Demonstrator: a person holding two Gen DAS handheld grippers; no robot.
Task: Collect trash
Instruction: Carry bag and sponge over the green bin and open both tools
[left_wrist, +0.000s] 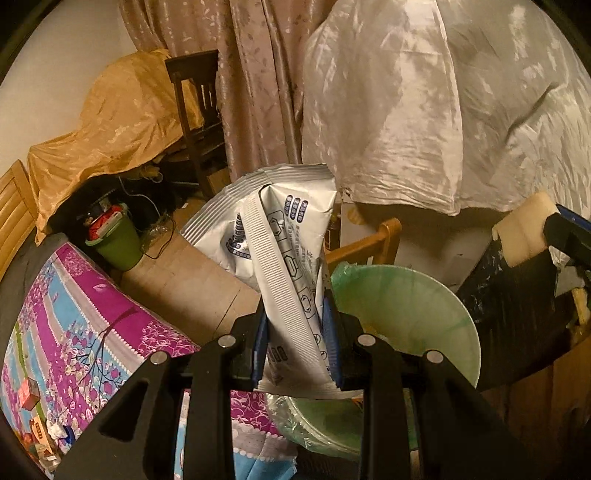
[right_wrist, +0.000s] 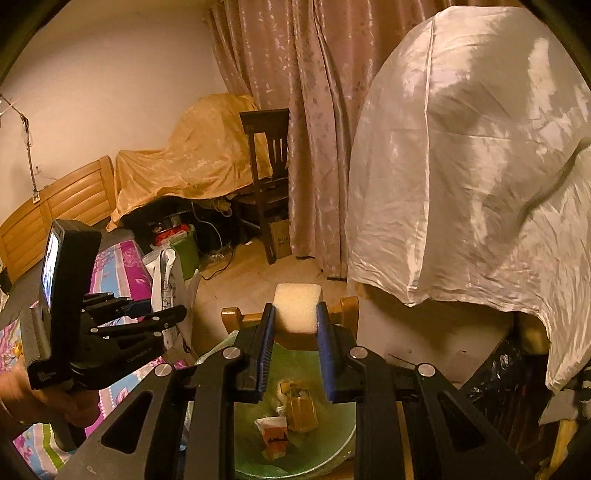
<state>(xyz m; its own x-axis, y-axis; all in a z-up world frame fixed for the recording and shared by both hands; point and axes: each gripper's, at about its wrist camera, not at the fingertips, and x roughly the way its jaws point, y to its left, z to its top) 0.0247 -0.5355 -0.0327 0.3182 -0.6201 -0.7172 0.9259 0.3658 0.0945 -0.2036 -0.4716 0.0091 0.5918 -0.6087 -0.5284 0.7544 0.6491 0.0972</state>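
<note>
Left wrist view: left gripper (left_wrist: 295, 343) pinching silver packet (left_wrist: 280, 236), bin (left_wrist: 424, 306) half-hidden.

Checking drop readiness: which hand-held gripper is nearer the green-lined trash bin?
Right. The right hand-held gripper, holding a foam block, hangs over the bin; the left hand-held gripper, holding a silver wrapper, sits beside its rim.

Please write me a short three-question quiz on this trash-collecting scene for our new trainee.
1. True or false: the left gripper is shut on a silver wrapper.
2. What does the right gripper hold? A) foam block B) paper cup C) cable
3. What colour is the liner of the bin below the right gripper?

Key: 1 true. 2 A, the foam block. 3 green.
</note>
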